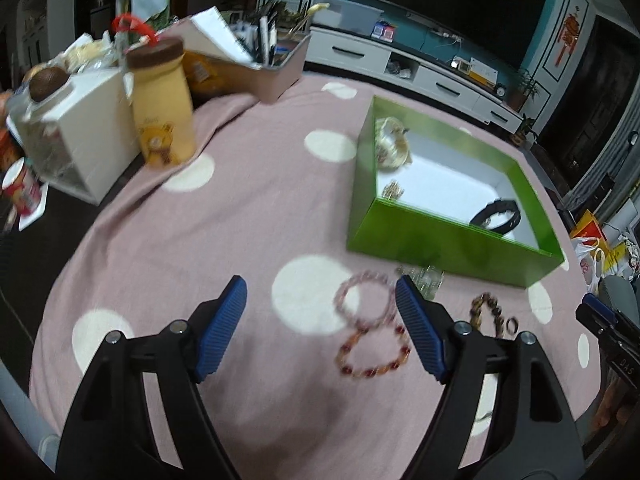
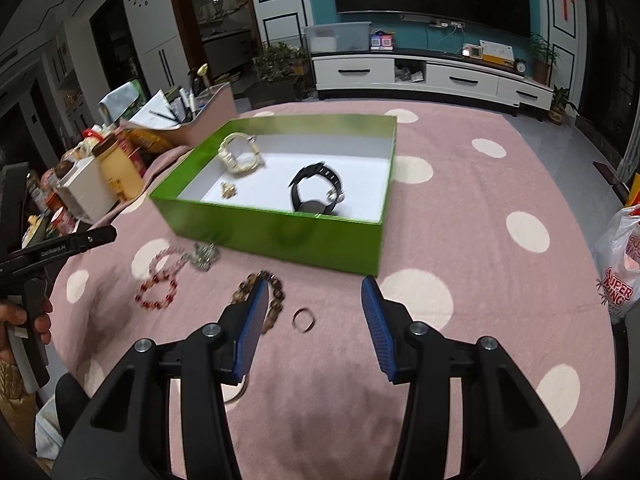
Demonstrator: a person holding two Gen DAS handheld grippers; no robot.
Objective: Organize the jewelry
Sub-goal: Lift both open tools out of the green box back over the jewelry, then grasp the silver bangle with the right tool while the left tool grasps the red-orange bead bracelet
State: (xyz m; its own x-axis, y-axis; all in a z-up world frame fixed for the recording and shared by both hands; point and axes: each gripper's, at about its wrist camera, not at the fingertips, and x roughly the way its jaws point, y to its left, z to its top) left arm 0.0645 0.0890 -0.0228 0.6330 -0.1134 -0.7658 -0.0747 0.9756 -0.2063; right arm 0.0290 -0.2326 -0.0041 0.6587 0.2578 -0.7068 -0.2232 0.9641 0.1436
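A green box [image 1: 448,240] [image 2: 280,232] with a white floor stands on the pink dotted cloth. It holds a cream watch [image 2: 240,156], a black watch [image 2: 316,188] and a small gold piece [image 2: 228,190]. In front of it lie a pink bead bracelet [image 1: 366,300] [image 2: 166,260], a red bead bracelet [image 1: 374,354] [image 2: 157,291], a silver piece [image 2: 205,255], a brown bead bracelet [image 2: 262,300] [image 1: 488,310] and a small ring [image 2: 304,319]. My left gripper [image 1: 320,292] is open above the pink bracelet. My right gripper [image 2: 316,292] is open over the ring.
A yellow jar [image 1: 162,100], a white box [image 1: 80,144] and a pink bin of papers [image 1: 256,60] crowd the cloth's far left. A plastic bag [image 2: 620,256] sits at the right edge. A TV cabinet [image 2: 432,76] stands beyond the table.
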